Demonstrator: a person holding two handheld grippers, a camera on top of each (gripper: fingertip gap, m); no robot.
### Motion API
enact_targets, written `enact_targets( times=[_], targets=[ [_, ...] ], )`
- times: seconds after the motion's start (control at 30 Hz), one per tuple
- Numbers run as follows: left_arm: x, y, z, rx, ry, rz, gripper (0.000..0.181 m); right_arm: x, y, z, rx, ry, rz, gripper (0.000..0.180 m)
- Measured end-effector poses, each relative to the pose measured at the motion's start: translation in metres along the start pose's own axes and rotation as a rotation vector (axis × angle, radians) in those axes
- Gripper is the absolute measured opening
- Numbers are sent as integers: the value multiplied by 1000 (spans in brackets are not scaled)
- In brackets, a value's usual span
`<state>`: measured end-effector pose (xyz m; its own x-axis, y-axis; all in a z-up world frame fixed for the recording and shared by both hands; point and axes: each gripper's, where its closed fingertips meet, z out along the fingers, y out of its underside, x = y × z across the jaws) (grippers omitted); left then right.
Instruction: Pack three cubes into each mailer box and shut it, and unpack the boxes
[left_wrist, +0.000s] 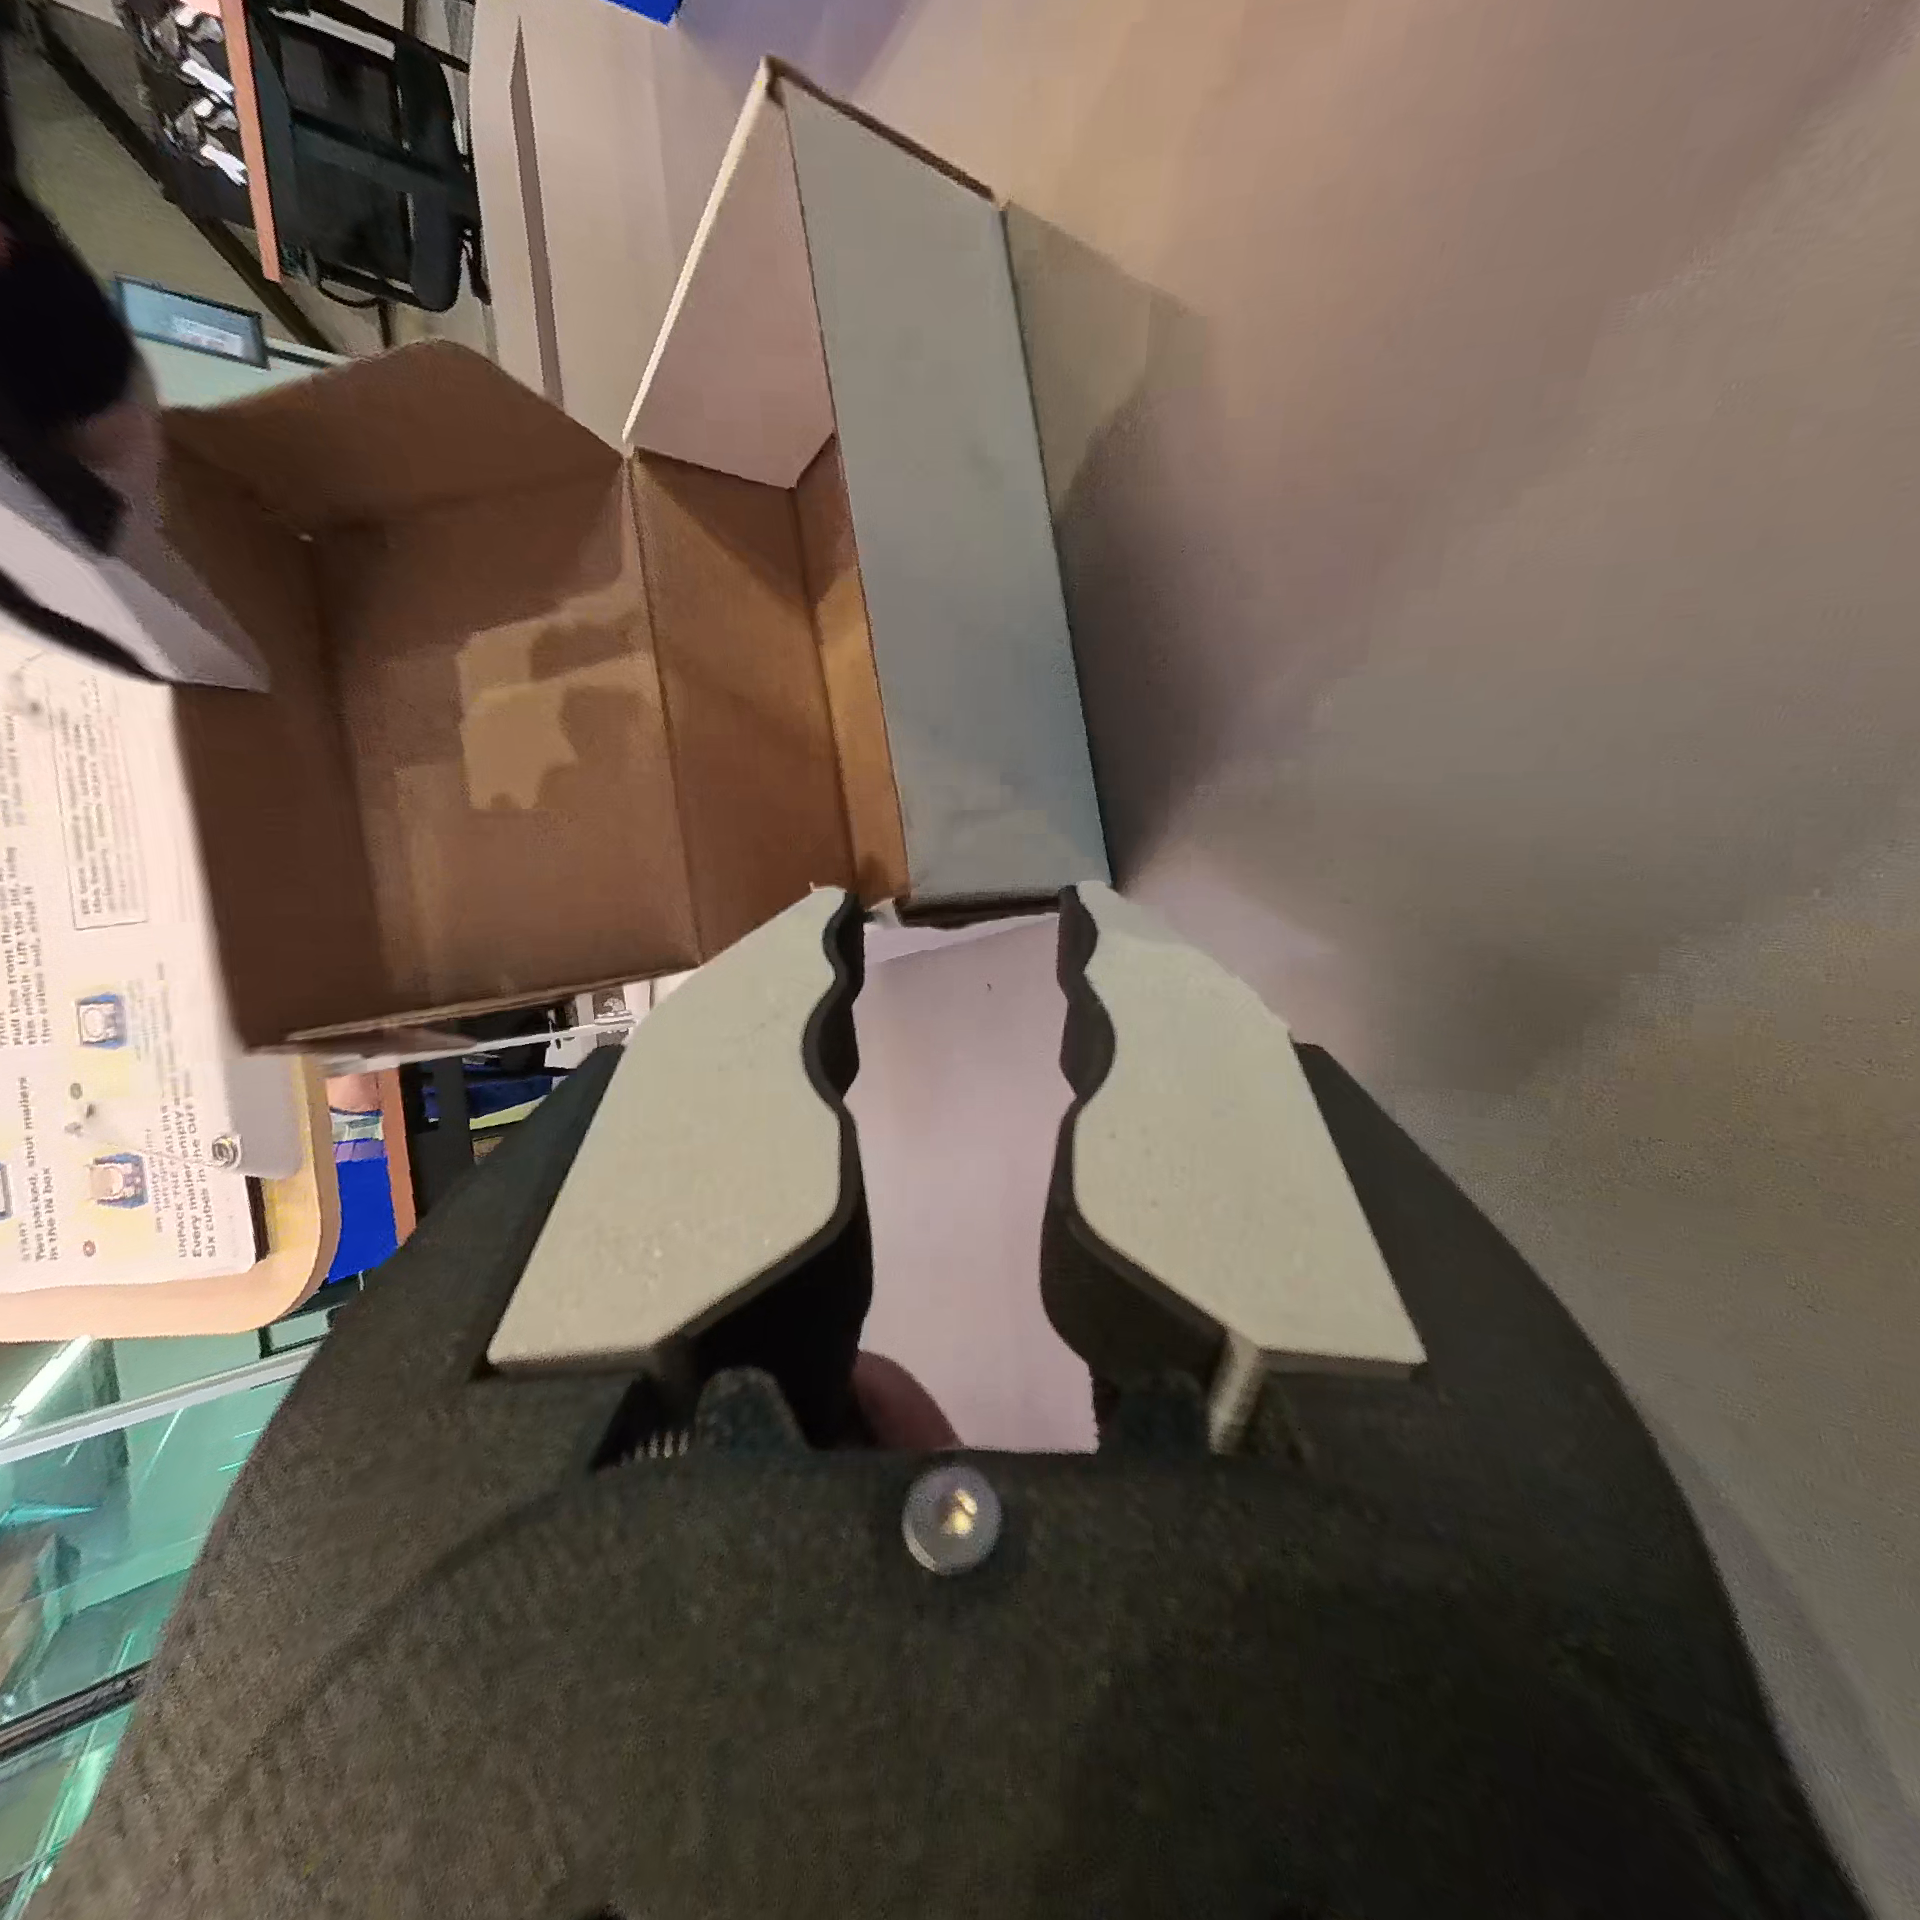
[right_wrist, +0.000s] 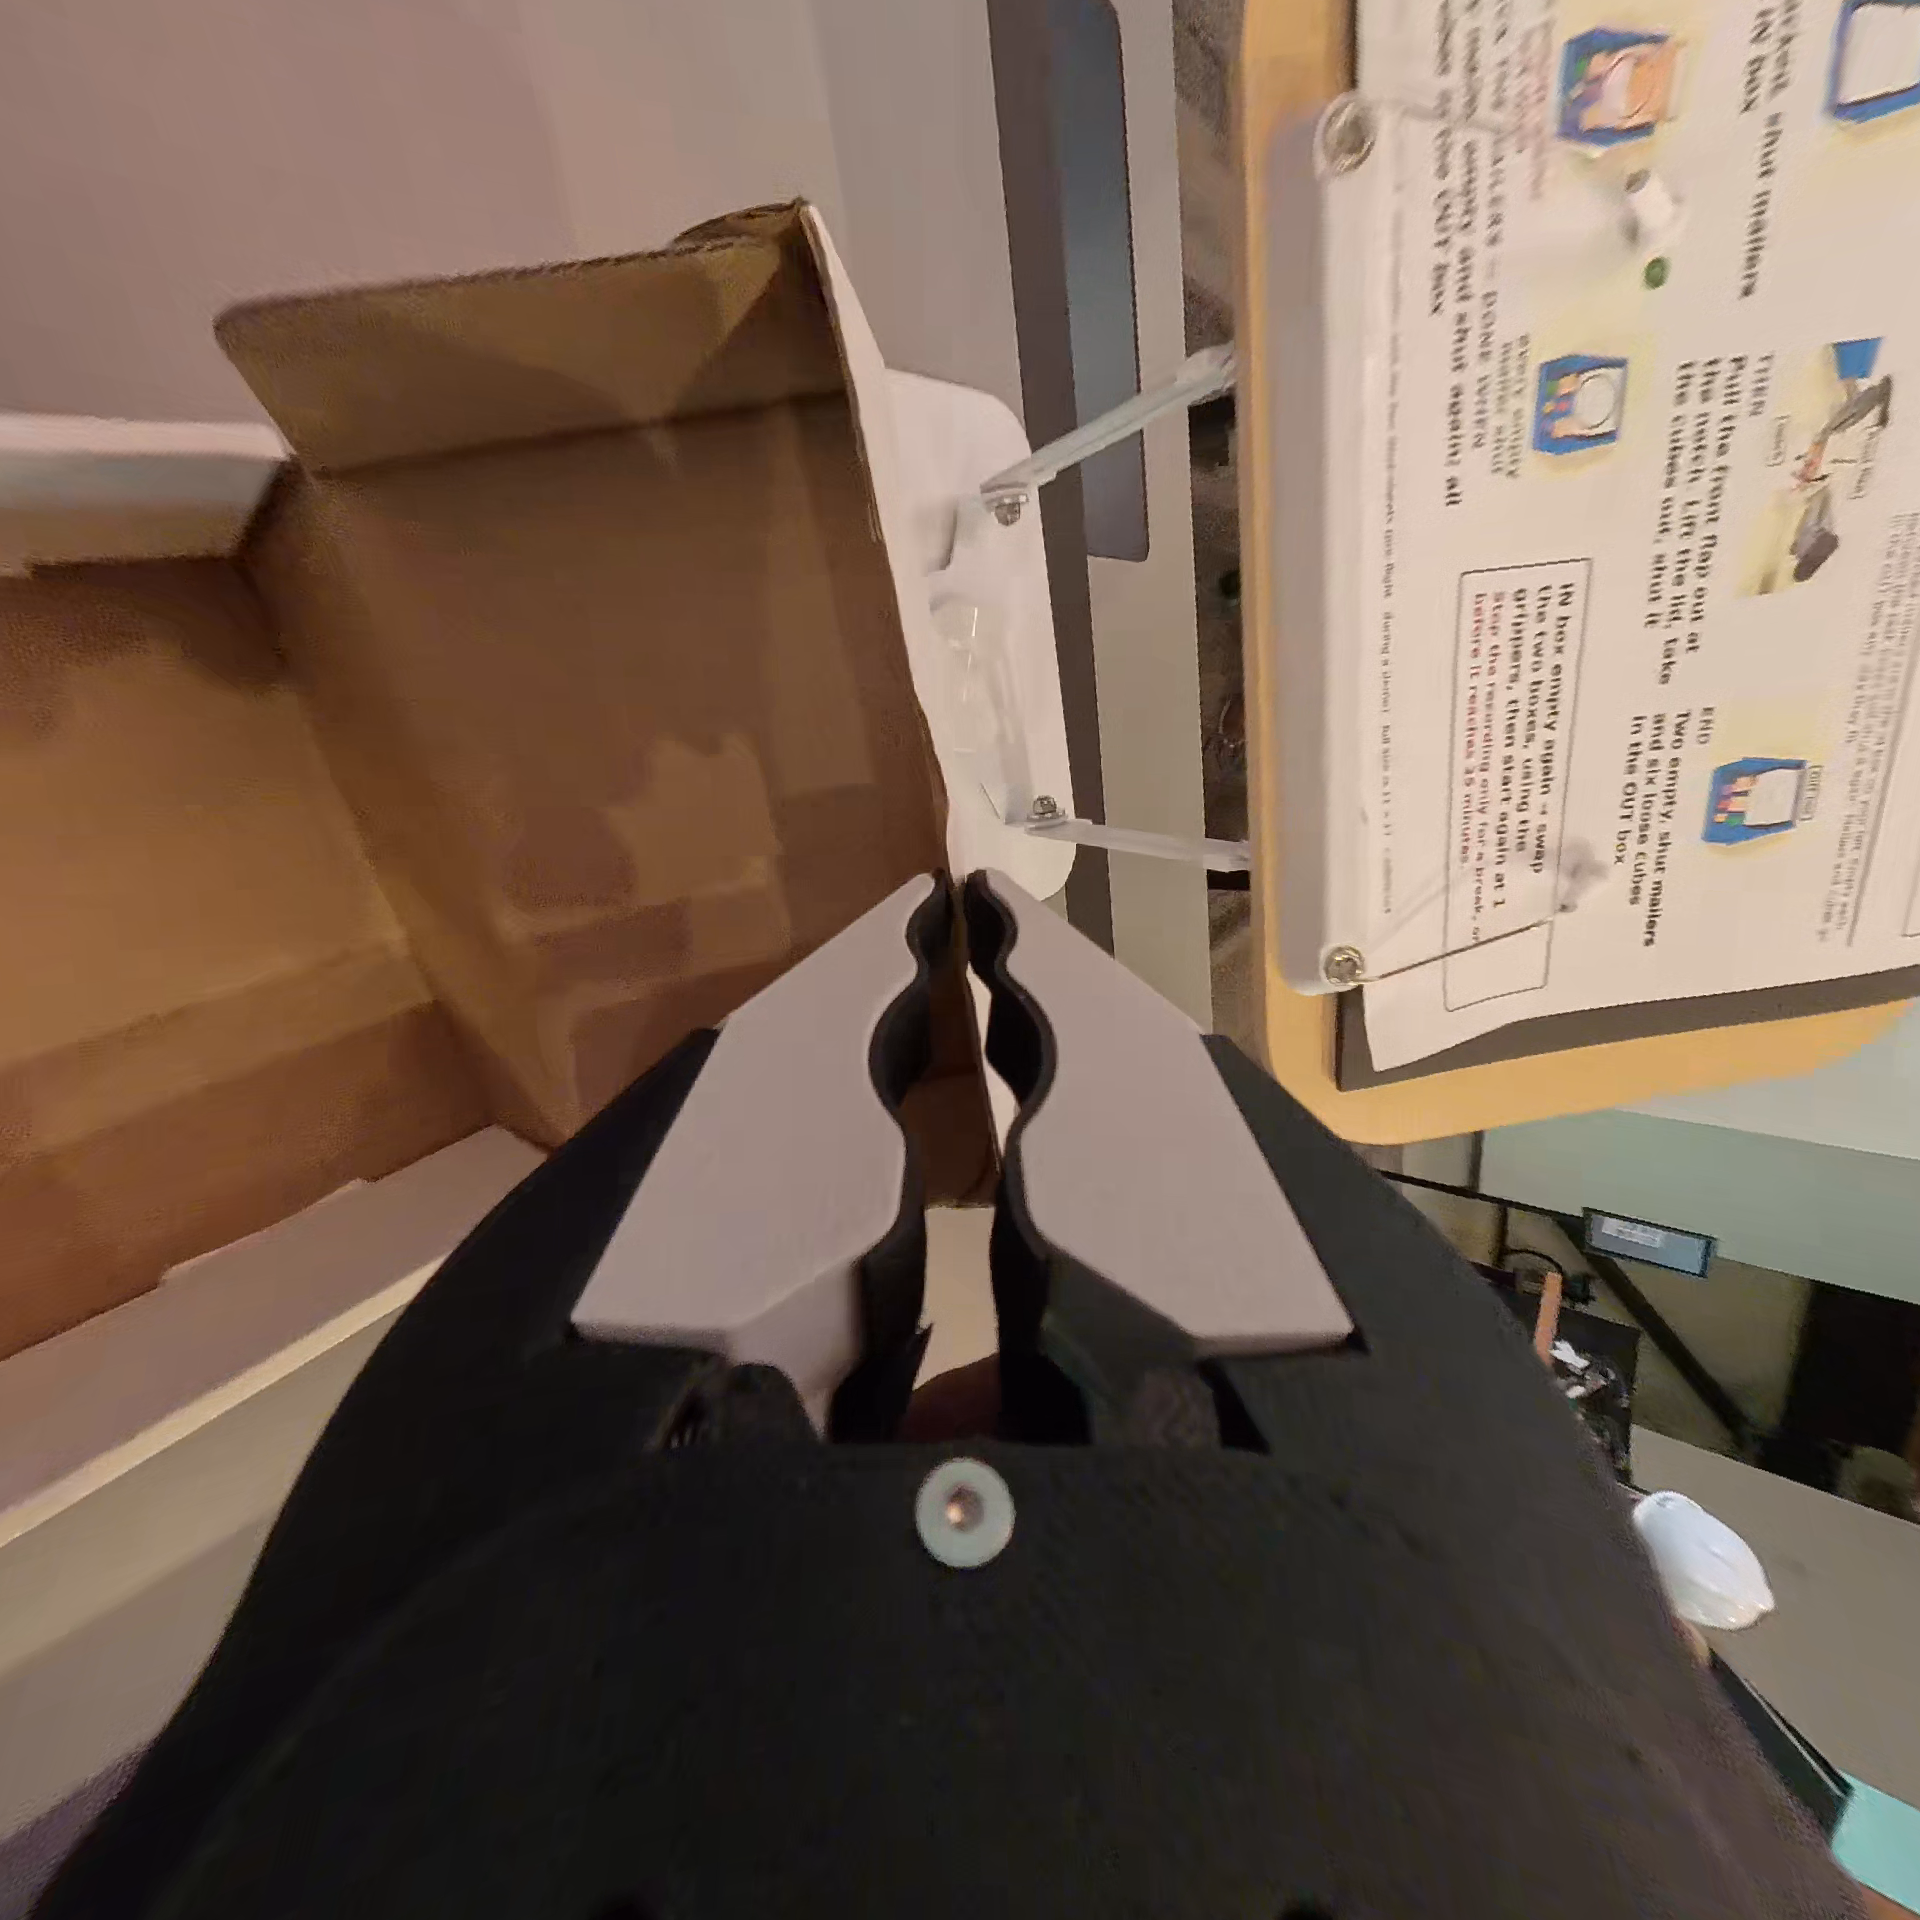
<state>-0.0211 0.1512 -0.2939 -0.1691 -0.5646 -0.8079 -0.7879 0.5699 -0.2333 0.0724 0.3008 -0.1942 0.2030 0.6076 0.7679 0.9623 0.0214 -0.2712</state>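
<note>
An open mailer box (left_wrist: 499, 707), white outside and brown inside, is held up off the table and tilted. Its inside shows no cubes. My left gripper (left_wrist: 961, 899) is clamped across a white outer wall (left_wrist: 966, 1143) at the box's corner, and that wall fills the gap between the jaws. My right gripper (right_wrist: 951, 894) is shut on the thin edge of a brown side flap (right_wrist: 935, 1081) of the same box (right_wrist: 520, 727). In the left wrist view a dark blurred shape with a grey finger (left_wrist: 114, 603), likely the right gripper, sits at the box's far flap.
A wooden board with a printed instruction sheet (right_wrist: 1558, 520) stands just beyond the box on a white bracket (right_wrist: 987, 623); it also shows in the left wrist view (left_wrist: 104, 935). The pale table top (left_wrist: 1558, 727) spreads beside the box. Shelves and dark gear lie farther back.
</note>
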Motion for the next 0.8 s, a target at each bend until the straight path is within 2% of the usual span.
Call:
enact_targets(
  times=[0.17,0.3,0.47,0.57,0.67,0.8],
  targets=[
    [-2,0,0,6,-13,-27,31,-10,18,28,-10,-44,80,1],
    [-1,-1,0,2,-21,-20,31,-20,32,46,-83,-106,73,5],
    [0,-4,-1,0,-23,-23,29,-49,51,67,-169,-254,96,9],
    [1,-6,-3,7,-23,-30,26,-70,61,75,-210,-317,89,14],
    [1,-8,-3,11,-28,-29,24,-69,62,73,-199,-348,140,13],
    [-1,-8,-2,-1,-39,-45,20,-58,60,69,-183,-300,135,14]
  ],
)
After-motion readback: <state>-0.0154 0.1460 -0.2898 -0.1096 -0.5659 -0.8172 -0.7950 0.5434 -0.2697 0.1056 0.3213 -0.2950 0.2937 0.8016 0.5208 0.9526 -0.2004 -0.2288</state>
